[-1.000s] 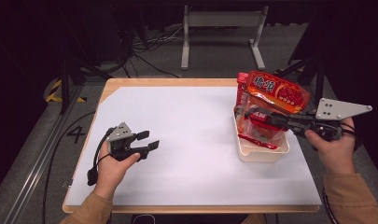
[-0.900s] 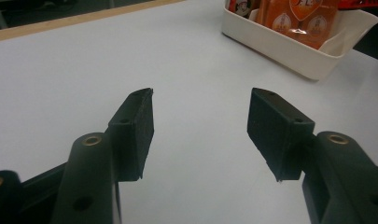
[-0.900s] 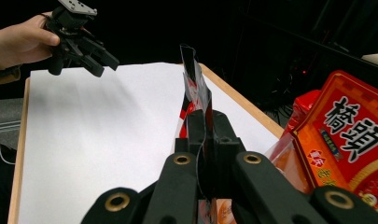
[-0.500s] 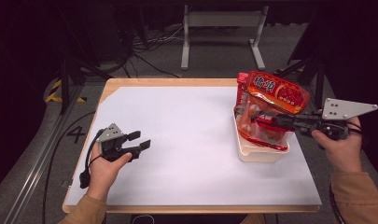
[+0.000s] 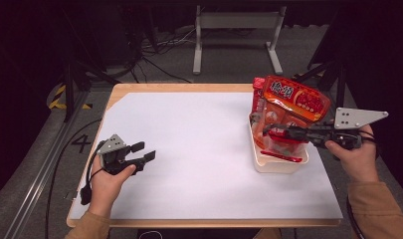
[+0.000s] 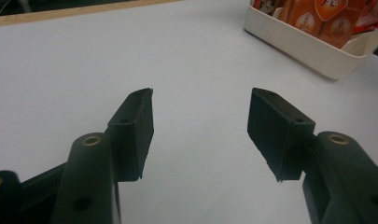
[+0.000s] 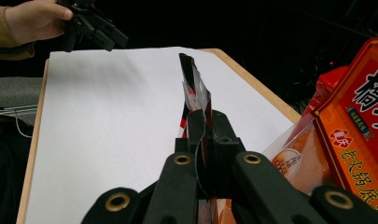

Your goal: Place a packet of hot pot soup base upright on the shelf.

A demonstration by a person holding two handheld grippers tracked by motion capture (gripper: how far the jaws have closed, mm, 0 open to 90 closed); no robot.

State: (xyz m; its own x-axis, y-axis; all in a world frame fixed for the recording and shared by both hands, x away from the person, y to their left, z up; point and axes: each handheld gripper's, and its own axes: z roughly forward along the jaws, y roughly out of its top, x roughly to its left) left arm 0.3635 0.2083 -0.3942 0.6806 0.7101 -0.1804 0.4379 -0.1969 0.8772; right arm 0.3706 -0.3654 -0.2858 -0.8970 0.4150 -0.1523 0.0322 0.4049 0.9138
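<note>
A: White sheet (image 5: 199, 149) covers the table, dark room behind. Your right gripper (image 5: 268, 130) has its jaws clamped flat on the edge of a thin red packet (image 7: 192, 95), held edge-up over the cream tray (image 5: 278, 167) at the table's right side. Probably so it slots in beside the big orange bags (image 5: 293, 102) standing in there.

B: And the left?

A: Your left gripper (image 5: 143, 152) sits well apart near the left edge, jaws apart, nothing between them. Looks parked out of the way, aimed toward the tray.
</note>
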